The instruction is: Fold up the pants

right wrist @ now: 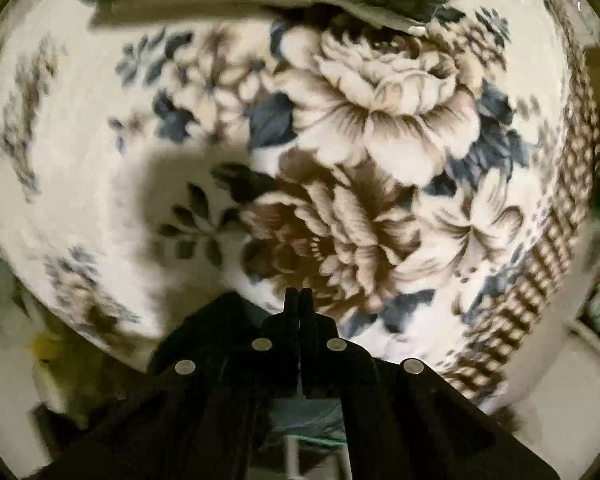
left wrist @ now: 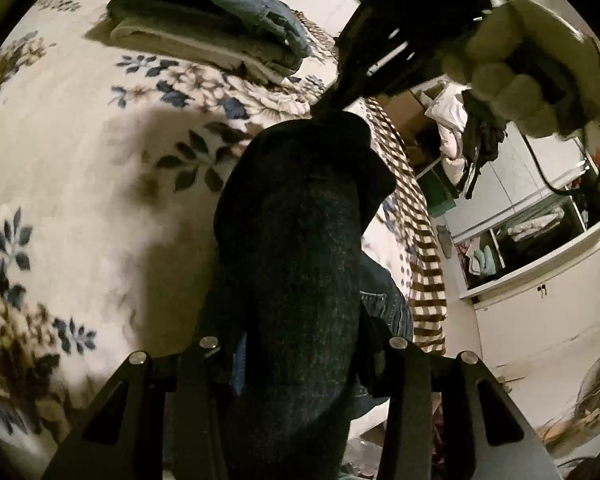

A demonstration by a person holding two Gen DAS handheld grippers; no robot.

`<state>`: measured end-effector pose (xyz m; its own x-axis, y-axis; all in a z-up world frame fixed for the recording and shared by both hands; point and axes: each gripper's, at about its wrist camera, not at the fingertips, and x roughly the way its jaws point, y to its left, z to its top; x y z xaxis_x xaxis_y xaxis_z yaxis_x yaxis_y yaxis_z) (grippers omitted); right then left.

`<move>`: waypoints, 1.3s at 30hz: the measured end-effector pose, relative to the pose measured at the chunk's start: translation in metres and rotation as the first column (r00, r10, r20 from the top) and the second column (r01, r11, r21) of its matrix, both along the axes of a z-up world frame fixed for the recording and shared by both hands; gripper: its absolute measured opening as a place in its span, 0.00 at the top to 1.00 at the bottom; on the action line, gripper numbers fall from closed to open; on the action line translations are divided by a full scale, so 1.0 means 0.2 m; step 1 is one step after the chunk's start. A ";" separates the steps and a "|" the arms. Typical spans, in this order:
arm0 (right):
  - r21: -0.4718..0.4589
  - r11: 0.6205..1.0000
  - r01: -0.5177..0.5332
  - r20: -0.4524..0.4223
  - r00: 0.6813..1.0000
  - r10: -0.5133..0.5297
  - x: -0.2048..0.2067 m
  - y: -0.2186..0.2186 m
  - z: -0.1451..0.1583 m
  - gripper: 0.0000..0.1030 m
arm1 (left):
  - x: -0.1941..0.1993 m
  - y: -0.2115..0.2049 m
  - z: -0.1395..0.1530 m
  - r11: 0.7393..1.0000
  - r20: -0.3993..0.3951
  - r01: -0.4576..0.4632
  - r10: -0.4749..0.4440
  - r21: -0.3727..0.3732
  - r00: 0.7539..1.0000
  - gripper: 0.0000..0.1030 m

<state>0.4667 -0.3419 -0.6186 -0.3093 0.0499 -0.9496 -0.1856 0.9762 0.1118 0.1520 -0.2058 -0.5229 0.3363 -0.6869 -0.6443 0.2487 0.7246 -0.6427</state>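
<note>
Left gripper [left wrist: 300, 344] clamps a thick bundle of dark pants [left wrist: 296, 240]; right gripper [right wrist: 299, 300] is pressed shut on nothing.

The flowered blanket [left wrist: 80, 184] spreads wide and bare to the left of the left fingers, its brown checked edge [left wrist: 420, 232] dropping off just to their right, with white cabinets [left wrist: 540, 312] beyond. The pants fill the gap between the left fingers and rise ahead of them towards the gloved hand [left wrist: 528, 68]. A folded stack of clothes [left wrist: 208, 28] lies well ahead. The right fingers hang over the blanket, apart from it, no pants near them.
</note>
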 end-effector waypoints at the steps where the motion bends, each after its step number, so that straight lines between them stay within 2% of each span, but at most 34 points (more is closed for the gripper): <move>1: 0.040 0.997 -0.061 -0.008 0.998 0.062 -0.03 0.06 0.04 0.98 | 0.00 0.00 0.00 1.000 -0.002 -0.002 0.002 -0.001 1.000 0.63; 2: 0.062 0.990 -0.128 -0.015 0.992 0.129 -0.07 0.13 0.07 0.93 | 0.01 0.00 0.00 1.000 -0.003 -0.003 0.003 0.000 1.000 0.63; 3: 0.077 0.975 -0.208 -0.021 0.977 0.210 -0.11 0.21 0.10 0.82 | 0.01 0.00 0.01 1.000 -0.006 -0.004 0.004 -0.001 1.000 0.63; 4: 0.086 0.957 -0.277 -0.029 0.959 0.281 -0.16 0.28 0.10 0.59 | 0.02 0.00 0.01 1.000 -0.008 -0.004 0.004 -0.001 1.000 0.63; 5: 0.082 0.929 -0.360 -0.032 0.931 0.364 -0.24 0.35 0.10 0.31 | 0.03 0.00 0.02 1.000 -0.009 -0.003 0.003 0.001 1.000 0.63; 6: 0.072 0.910 -0.408 -0.040 0.911 0.411 -0.29 0.39 0.08 0.25 | 0.03 -0.01 0.02 1.000 -0.007 -0.001 0.001 0.004 1.000 0.63; 7: 0.044 0.874 -0.485 -0.059 0.872 0.487 -0.36 0.44 0.04 0.25 | 0.02 0.00 0.02 1.000 -0.007 0.003 -0.003 0.005 1.000 0.63; 8: 0.014 0.854 -0.519 -0.059 0.853 0.519 -0.41 0.45 0.01 0.28 | 0.02 -0.01 0.01 1.000 -0.011 0.014 -0.014 0.010 1.000 0.63; 9: -0.003 0.878 -0.478 -0.044 0.877 0.478 -0.41 0.43 -0.01 0.48 | 0.02 -0.01 0.01 1.000 -0.006 0.016 -0.016 0.016 1.000 0.63; 10: 0.019 0.922 -0.387 -0.060 0.920 0.387 -0.38 0.38 -0.02 0.58 | 0.02 -0.01 0.01 1.000 -0.003 0.013 -0.013 0.013 1.000 0.63; 11: 0.028 0.955 -0.296 -0.062 0.953 0.297 -0.34 0.33 -0.03 0.60 | 0.03 0.00 0.01 1.000 -0.002 0.006 -0.006 0.003 1.000 0.63; 13: 0.023 0.969 -0.244 -0.037 0.969 0.245 -0.31 0.27 -0.03 0.60 | 0.06 0.00 0.02 1.000 0.002 0.001 -0.001 -0.002 1.000 0.64; 14: 0.033 0.983 -0.180 -0.047 0.982 0.181 -0.29 0.22 -0.04 0.60 | 0.07 0.00 0.03 1.000 0.006 0.003 -0.003 -0.003 1.000 0.64; 17: 0.074 0.997 0.015 -0.061 0.998 -0.011 -0.21 0.08 -0.04 0.60 | 0.08 -0.01 0.04 1.000 0.014 0.005 -0.005 -0.009 1.000 0.64; 19: 0.081 0.995 0.054 -0.058 0.997 -0.050 -0.16 0.04 -0.02 0.60 | 0.07 -0.01 0.04 1.000 0.003 0.003 -0.003 -0.013 1.000 0.64; 22: 0.027 0.999 -0.027 0.067 0.997 0.025 -0.11 0.04 0.08 0.60 | 0.05 0.01 0.02 1.000 -0.022 -0.008 0.008 -0.015 1.000 0.64; 23: 0.056 0.996 -0.069 0.088 0.994 0.064 -0.11 0.07 0.12 0.59 | 0.04 0.02 0.02 1.000 -0.033 -0.014 0.014 -0.024 0.999 0.64; 25: 0.098 0.979 -0.181 0.068 0.982 0.175 -0.14 0.15 0.16 0.56 | 0.04 0.04 0.00 0.999 -0.047 -0.030 0.028 -0.027 0.998 0.64; 27: 0.072 0.949 -0.307 0.061 0.951 0.303 -0.23 0.22 0.17 0.43 | 0.05 0.06 0.00 0.999 -0.061 -0.040 0.037 -0.037 0.997 0.64; 29: 0.038 0.901 -0.432 0.039 0.901 0.431 -0.34 0.30 0.14 0.42 | 0.05 0.06 0.00 0.998 -0.065 -0.043 0.041 -0.040 0.997 0.64; 31: -0.004 0.870 -0.493 0.035 0.869 0.493 -0.41 0.33 0.09 0.42 | 0.05 0.06 0.00 0.999 -0.066 -0.040 0.038 -0.036 0.997 0.64; 32: -0.008 0.875 -0.484 0.051 0.873 0.484 -0.42 0.32 0.08 0.50 | 0.05 0.06 -0.01 0.999 -0.067 -0.042 0.039 -0.034 0.997 0.64; 33: -0.025 0.900 -0.436 0.065 0.897 0.437 -0.40 0.29 0.08 0.85 | 0.06 0.07 -0.01 0.998 -0.068 -0.044 0.041 -0.038 0.997 0.64; 34: -0.010 0.944 -0.328 0.077 0.941 0.328 -0.34 0.23 0.08 0.89 | 0.06 0.08 -0.01 0.998 -0.064 -0.044 0.042 -0.039 0.997 0.64; 35: 0.023 0.975 -0.220 0.067 0.974 0.219 -0.29 0.16 0.08 0.89 | 0.07 0.08 0.00 0.998 -0.056 -0.045 0.042 -0.040 0.998 0.64; 36: 0.024 0.984 -0.174 0.066 0.983 0.173 -0.26 0.12 0.07 0.89 | 0.08 0.08 0.01 0.998 -0.051 -0.043 0.040 -0.045 0.998 0.64; 39: -0.036 0.988 -0.148 0.089 0.985 0.151 -0.24 0.07 0.04 0.89 | 0.10 0.06 0.02 0.998 -0.040 -0.034 0.032 -0.045 0.999 0.64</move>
